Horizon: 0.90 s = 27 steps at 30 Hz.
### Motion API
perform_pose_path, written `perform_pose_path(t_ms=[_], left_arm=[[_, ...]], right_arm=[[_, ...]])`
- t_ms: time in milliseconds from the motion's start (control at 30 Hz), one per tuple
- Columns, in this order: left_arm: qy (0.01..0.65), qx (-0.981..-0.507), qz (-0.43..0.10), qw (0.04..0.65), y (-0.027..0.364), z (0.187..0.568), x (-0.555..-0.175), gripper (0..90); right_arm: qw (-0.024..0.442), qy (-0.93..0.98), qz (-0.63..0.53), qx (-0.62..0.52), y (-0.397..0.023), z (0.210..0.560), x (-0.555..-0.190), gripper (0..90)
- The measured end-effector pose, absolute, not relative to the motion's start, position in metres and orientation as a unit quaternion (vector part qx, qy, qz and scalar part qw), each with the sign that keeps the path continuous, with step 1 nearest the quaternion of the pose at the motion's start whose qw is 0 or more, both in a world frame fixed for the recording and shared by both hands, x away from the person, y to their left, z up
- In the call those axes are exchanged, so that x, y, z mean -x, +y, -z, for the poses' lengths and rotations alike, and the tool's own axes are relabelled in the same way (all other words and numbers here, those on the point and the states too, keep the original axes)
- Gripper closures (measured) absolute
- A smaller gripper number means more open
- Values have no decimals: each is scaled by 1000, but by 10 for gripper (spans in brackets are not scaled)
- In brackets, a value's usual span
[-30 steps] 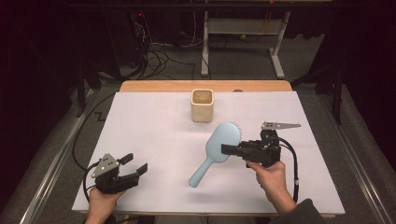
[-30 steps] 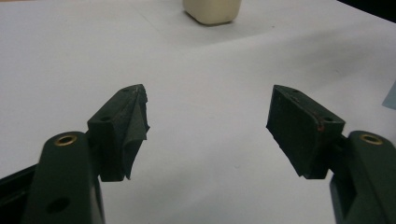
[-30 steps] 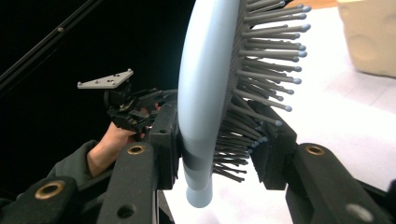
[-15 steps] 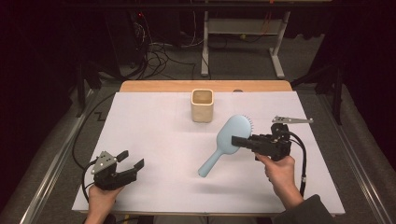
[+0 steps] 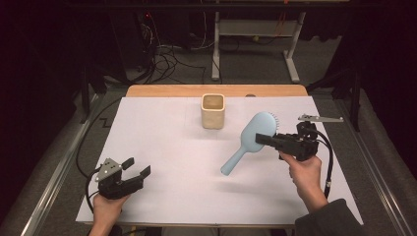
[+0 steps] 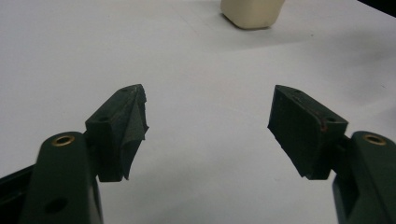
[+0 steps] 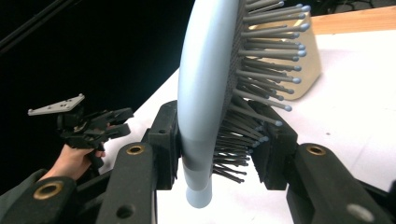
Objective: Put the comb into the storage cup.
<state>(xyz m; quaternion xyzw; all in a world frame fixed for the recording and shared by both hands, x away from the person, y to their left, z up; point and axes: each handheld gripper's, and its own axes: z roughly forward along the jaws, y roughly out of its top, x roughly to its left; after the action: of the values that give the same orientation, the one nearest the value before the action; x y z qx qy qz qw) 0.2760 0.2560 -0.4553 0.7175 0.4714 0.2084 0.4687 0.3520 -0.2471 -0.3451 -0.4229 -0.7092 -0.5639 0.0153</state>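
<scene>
Right gripper view: the right gripper [image 7: 219, 154] pinches the hairbrush [image 7: 210, 93] at the base of its head, jaws bearing on back and bristles. The hairbrush is probably light, rigid plastic with yielding bristles; it hangs clear above the bench [image 5: 162, 147] toward the right edge, near the cup [image 5: 213, 111]. Left gripper [image 6: 208, 126] jaws are spread, empty.

Left claw [image 5: 140, 168] low near the table edge, jaws spread, right claw [image 5: 261, 139] raised, jaws clamped.

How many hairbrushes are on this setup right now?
1. The light blue hairbrush is clamped by its head in the right gripper, lifted above the white table cover, right of the beige cup.
</scene>
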Motion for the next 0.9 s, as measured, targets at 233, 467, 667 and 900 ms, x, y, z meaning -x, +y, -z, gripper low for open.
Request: perform_pose_path(t_ms=[233,467,667,900], left_arm=[[473,-721,-205,464,254,456,-277,287],[473,-723,-204,461,254,457,-278,288],[473,-724,-204,459,253,457,-278,289],[479,-722,-204,455,254,458,-279,295]], right_arm=[[0,-709,555,435,-250,339,-360,581],[-13,-709,549,442,-249,334,-369,581],[-24,-712,542,446,-246,330,-377,577],[-29,-708,540,455,-243,326,-385,575]])
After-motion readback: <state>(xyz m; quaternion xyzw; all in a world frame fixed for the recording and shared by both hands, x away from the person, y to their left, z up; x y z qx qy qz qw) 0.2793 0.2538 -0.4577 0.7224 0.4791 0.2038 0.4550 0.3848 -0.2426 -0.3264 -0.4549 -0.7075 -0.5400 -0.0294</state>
